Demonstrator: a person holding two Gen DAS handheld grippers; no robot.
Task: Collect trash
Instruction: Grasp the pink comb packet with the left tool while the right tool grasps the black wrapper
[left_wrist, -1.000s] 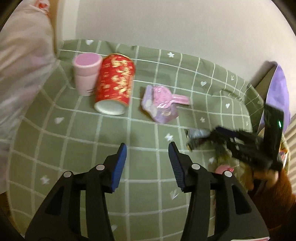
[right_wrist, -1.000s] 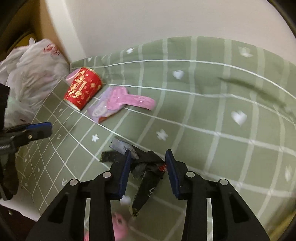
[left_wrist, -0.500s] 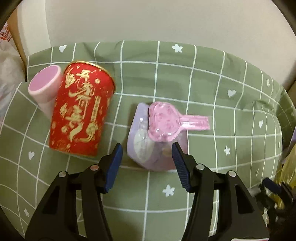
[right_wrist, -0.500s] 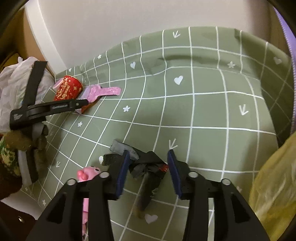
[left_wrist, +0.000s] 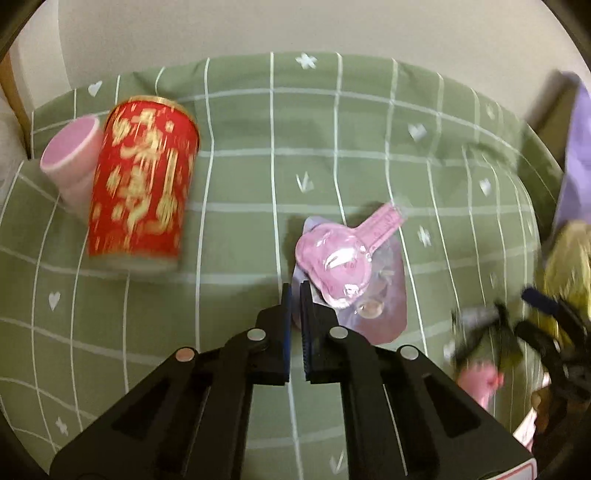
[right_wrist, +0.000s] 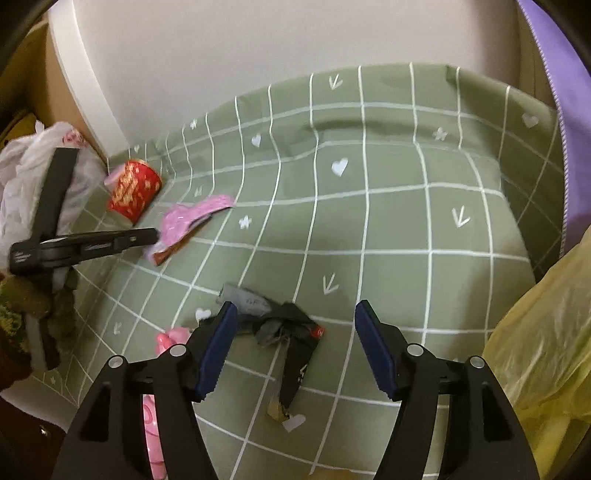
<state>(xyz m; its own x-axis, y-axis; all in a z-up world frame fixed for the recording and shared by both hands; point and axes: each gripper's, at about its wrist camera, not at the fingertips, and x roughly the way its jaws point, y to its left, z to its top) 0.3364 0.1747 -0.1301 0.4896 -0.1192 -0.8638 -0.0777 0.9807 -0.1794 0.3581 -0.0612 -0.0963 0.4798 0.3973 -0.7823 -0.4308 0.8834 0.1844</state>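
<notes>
Left tongs (left_wrist: 295, 291) pinching the near edge of pink packaging (left_wrist: 343, 273) on the green tablecloth (left_wrist: 258, 184). Right tongs (right_wrist: 293, 347) spread over black wrapper (right_wrist: 284, 328). Probably light, crackly, slippery; best gripped by flat edges.

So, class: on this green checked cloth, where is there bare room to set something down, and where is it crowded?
Bare cloth lies between the wall, the yellow bag and the black wrapper. A smaller patch lies between the red can and the pink package. It is crowded at the left, where pink cup, can, package and the left hand-held gripper cluster.
</notes>
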